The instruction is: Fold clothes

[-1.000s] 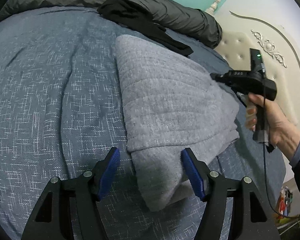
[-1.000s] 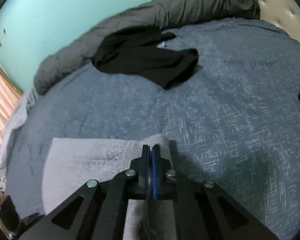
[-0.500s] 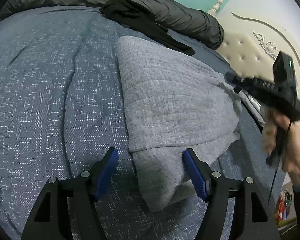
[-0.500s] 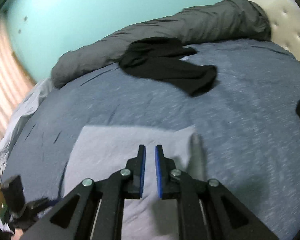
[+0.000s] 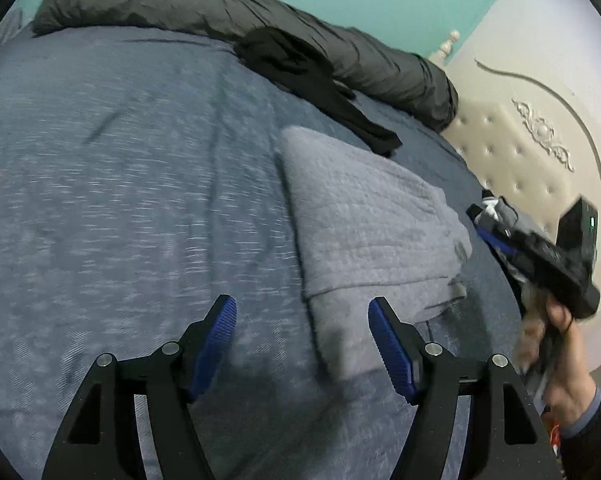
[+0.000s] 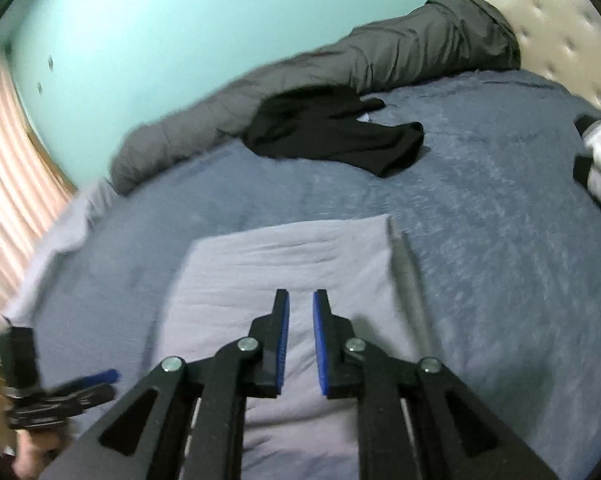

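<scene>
Grey knit garment folded, both grippers clear of it

The folded light-grey knit garment (image 5: 364,232) lies flat on the blue-grey speckled bedspread (image 5: 120,200), near a crumpled black garment (image 6: 332,132). The left gripper (image 5: 302,344) stands wide and empty above the fold's near end; the right gripper (image 6: 300,344) has just been opening — a narrow gap, nothing between the pads. Judged best: lift both straight clear without snagging the fold, then reach for the black piece.
</scene>
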Available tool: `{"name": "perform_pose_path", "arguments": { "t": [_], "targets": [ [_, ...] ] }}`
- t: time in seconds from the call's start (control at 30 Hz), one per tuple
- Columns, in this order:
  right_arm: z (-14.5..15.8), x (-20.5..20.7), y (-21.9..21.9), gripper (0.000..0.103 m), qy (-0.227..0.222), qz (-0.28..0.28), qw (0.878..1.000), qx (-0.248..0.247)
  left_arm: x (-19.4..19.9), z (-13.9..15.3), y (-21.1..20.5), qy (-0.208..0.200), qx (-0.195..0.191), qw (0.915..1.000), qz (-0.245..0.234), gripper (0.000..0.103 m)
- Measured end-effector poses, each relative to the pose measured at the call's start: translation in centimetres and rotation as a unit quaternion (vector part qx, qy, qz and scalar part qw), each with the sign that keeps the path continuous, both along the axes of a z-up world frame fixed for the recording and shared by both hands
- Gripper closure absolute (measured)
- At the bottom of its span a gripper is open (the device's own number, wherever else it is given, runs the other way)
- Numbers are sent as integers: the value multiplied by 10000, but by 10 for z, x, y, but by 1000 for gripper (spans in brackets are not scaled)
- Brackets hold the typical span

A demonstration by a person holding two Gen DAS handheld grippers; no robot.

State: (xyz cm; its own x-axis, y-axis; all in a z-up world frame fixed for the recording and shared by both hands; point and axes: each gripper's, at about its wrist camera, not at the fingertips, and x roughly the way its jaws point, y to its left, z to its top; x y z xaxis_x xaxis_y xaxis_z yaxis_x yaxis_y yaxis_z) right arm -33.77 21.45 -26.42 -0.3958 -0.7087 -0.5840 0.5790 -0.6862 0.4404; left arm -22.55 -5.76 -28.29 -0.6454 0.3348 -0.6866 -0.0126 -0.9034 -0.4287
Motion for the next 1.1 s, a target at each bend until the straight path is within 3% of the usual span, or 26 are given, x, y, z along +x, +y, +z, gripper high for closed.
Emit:
{"name": "perform_pose_path", "arguments": {
  "t": [0.03,0.23,0.37,0.5,0.67,1.1],
  "targets": [
    [-1,11,1,62,-123,-16,9998,-125,7,3,-4,22,-29,10000,35,30],
    [-36,67,-11,58,-1154,8,9927,-341,47,-1,-36,-10,-12,9996,275,30],
    [-61,93,-30,47,-1826,-12,9827,-318,67,-2,-53,-13,-21,9992,394,30],
    [-76,110,-52,38,-2185,34,9754,-277,79,1,-65,55,50,9989,461,30],
    [-80,115,-67,33,-2279,-272,9731,-213,88,5,-80,132,135,9984,524,30],
    [-95,96,-107,33,-2272,-572,9715,-360,91,3,-100,155,245,9976,623,30]
  ]
}}
